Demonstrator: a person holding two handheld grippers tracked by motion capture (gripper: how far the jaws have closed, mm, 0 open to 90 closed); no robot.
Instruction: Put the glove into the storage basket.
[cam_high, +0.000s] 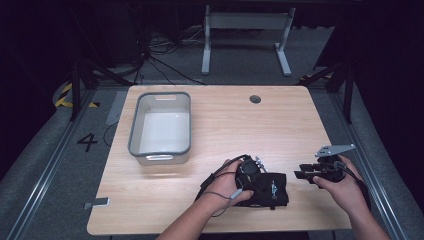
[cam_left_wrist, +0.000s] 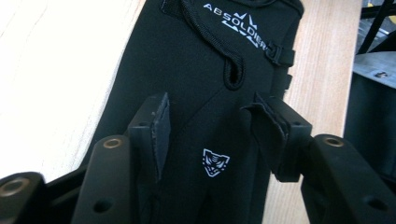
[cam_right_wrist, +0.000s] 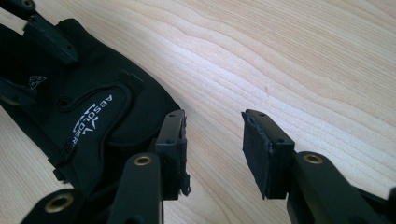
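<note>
Left gripper view – glove (cam_left_wrist: 205, 93) btwn jaws

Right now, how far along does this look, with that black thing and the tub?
Nothing looks done: the grey plastic tub holds nothing. In hand: the left gripper stands open over the black fabric glove; the right gripper waits open beside it. Gripping and moving it remain, perhaps.

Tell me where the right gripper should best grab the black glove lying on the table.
Probably the wrist cuff edge of the black glove, nearest the right gripper. The glove lies flat, so come low from its right, one jaw sliding under that raised hem.
</note>
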